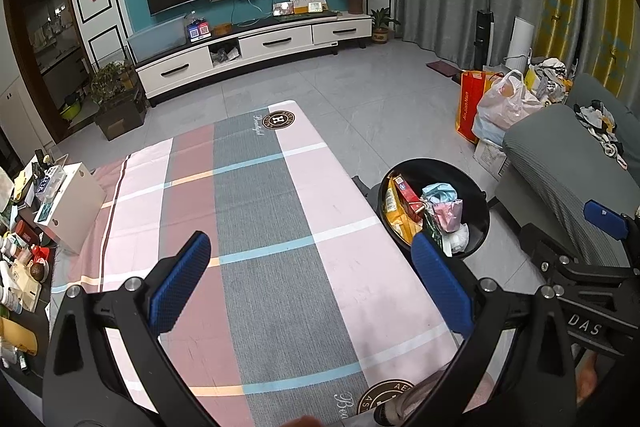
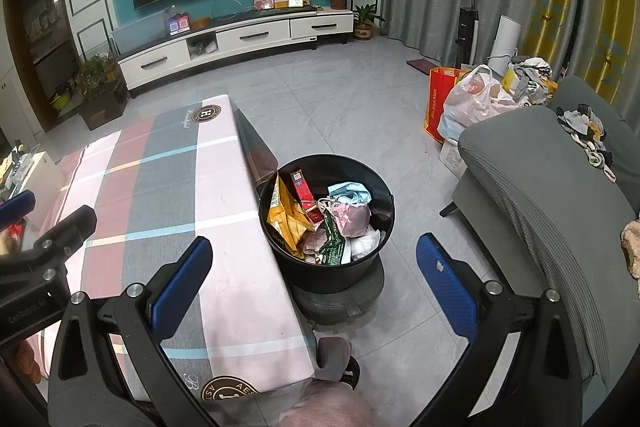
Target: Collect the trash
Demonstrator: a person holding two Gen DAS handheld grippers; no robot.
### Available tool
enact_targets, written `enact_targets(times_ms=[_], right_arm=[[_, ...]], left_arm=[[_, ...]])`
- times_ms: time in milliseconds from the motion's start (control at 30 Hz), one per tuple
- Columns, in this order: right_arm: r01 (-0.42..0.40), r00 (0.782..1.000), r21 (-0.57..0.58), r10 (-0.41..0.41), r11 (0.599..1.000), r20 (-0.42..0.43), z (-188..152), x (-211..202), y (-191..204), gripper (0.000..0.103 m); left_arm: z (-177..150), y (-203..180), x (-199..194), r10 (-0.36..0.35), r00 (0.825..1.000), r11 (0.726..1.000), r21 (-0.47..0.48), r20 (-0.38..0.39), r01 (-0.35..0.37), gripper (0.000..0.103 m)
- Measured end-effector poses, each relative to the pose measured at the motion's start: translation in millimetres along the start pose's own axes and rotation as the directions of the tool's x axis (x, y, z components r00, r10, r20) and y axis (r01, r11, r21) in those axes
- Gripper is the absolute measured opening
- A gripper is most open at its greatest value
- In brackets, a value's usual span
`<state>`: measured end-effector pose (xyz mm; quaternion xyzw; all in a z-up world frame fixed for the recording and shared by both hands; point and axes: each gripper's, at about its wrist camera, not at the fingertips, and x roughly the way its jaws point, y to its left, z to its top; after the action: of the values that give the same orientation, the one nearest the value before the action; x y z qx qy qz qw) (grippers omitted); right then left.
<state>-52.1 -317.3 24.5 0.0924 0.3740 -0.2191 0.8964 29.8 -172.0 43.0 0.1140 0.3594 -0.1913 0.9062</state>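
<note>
A black trash bin (image 2: 362,269) stands on the floor at the table's right edge, filled with a yellow packet (image 2: 286,217), a red box (image 2: 304,193), pink and blue wrappers (image 2: 352,211) and white paper. It also shows in the left wrist view (image 1: 478,187). My left gripper (image 1: 308,279) is open and empty above the checked tablecloth (image 1: 256,211). My right gripper (image 2: 314,281) is open and empty, hovering over the table's right edge and the bin's near side. The other gripper shows at each view's edge.
A grey sofa (image 2: 552,195) stands to the right of the bin. Plastic and red shopping bags (image 2: 460,103) sit on the floor beyond it. A cluttered side table (image 1: 28,227) with a white box is on the left. A TV cabinet (image 1: 256,47) lines the far wall.
</note>
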Motion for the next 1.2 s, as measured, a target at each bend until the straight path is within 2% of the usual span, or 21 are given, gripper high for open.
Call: enact_targets(times_ms=[1200], right_arm=[[0.002, 1.000, 0.000, -0.002, 1.000, -0.004, 1.8, 1.2, 0.1, 0.100]], left_arm=[[0.4, 3.3, 4.3, 0.001, 1.000, 1.000, 0.001, -0.003, -0.001, 0.100]])
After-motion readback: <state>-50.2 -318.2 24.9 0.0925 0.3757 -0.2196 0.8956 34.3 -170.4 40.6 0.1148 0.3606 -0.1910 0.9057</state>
